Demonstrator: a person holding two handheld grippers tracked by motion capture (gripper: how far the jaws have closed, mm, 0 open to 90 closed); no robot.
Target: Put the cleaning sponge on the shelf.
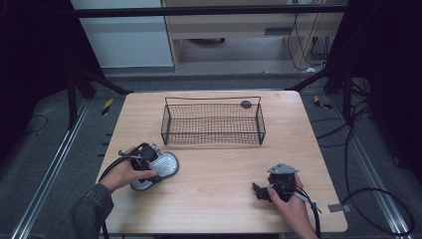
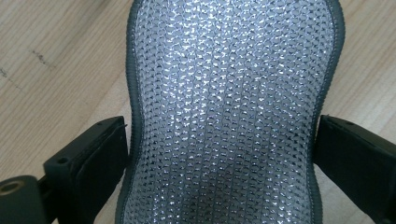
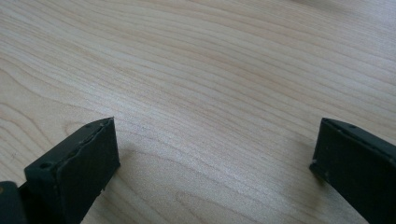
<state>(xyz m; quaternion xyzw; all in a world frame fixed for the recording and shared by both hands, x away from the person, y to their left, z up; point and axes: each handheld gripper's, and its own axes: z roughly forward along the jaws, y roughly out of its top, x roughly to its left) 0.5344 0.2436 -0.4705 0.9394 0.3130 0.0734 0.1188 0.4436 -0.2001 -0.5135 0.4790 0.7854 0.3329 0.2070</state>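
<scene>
A silver mesh scrubbing sponge (image 1: pixel 164 166) with a grey edge lies flat on the wooden table (image 1: pixel 224 174) at the front left. My left gripper (image 1: pixel 149 171) points down over it. In the left gripper view the sponge (image 2: pixel 224 102) runs between the two black jaws of the left gripper (image 2: pixel 223 126) at its narrow waist. The jaws stand wide on either side of it and I see no squeeze on the sponge. My right gripper (image 1: pixel 258 191) rests at the front right, pointing left. In its own view the right gripper (image 3: pixel 217 126) is open over bare wood.
A black wire basket (image 1: pixel 212 99) stands at the middle back of the table, with nothing seen inside. A small dark round disc (image 1: pixel 246 104) lies behind its right end. Cables trail on the floor to the right of the table.
</scene>
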